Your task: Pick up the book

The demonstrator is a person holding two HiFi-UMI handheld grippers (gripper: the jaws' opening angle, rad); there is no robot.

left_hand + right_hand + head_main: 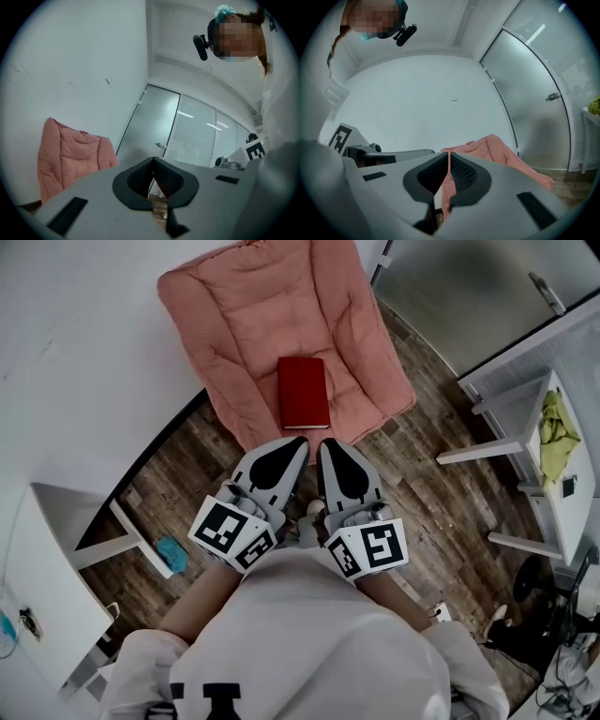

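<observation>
Book is lying flat on the pink cushion, just ahead of both jaw tips. Left gripper is pinched closed with nothing in it, and the right gripper is the same. Looks like the approach step to me. Next they'd need to open up and straddle an edge of the book.

I get soft, even indoor light in the head view, with faint shadows on the wood floor and lines bending toward the edges. Both gripper views are dimmer, set inside a black fisheye ring. Ceiling strips glare on the glass wall, and the left gripper blurs up close.
</observation>
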